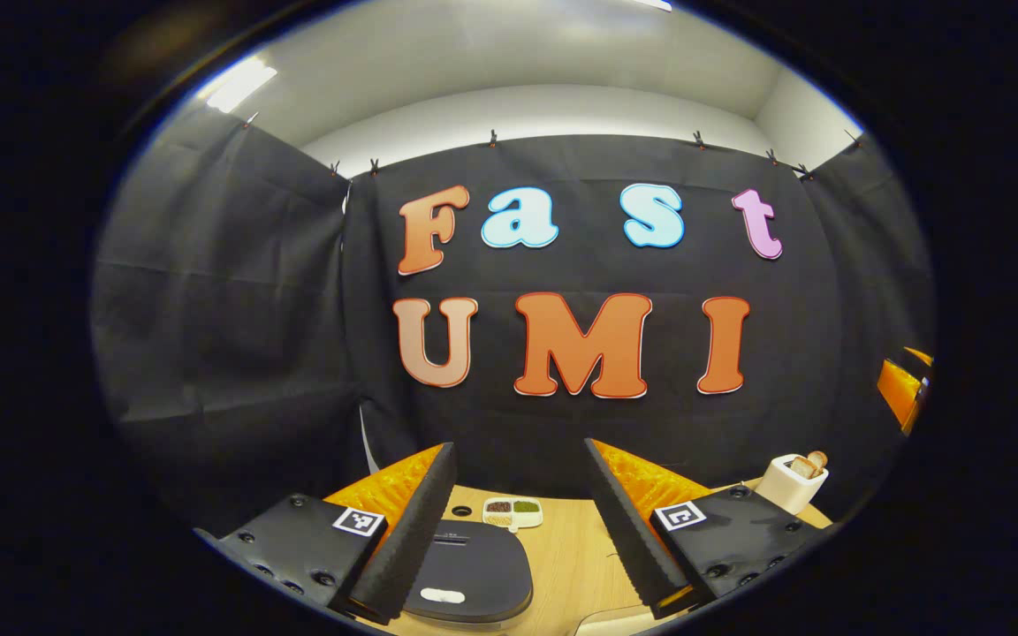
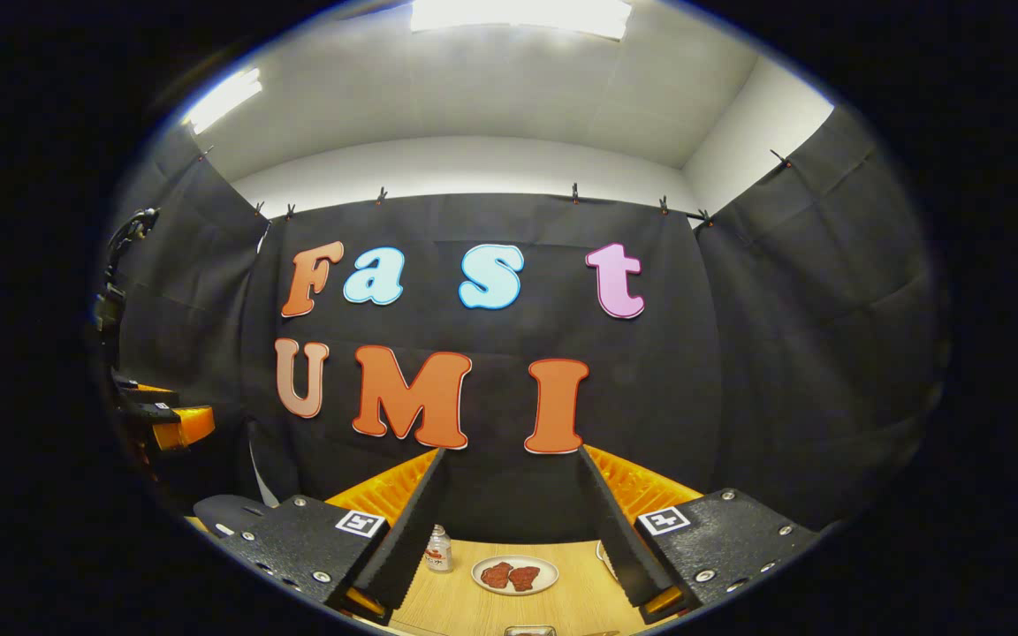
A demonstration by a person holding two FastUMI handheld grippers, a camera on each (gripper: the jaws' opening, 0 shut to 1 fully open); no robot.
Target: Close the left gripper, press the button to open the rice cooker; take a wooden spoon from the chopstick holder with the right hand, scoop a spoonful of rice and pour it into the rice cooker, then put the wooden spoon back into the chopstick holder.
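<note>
- While the rice cooker (image 1: pixel 467 572) sits lid-down on the table (image 1: pixel 562 556) just beneath it, the left tool (image 1: pixel 518 521) hangs spread wide, so step one is unstarted.
- Next, I judge: press its fingers together, then descend onto the button (image 1: pixel 443 595).
- Right tool (image 2: pixel 509 530) is likewise spread, holding nothing.

The left gripper (image 1: pixel 518 530) hung with its fingers (image 1: pixel 412 530) spread wide above the closed rice cooker (image 1: pixel 469 574). Behind it on the counter (image 1: pixel 566 565) sat a small divided dish (image 1: pixel 512 511), perhaps of grains.
</note>
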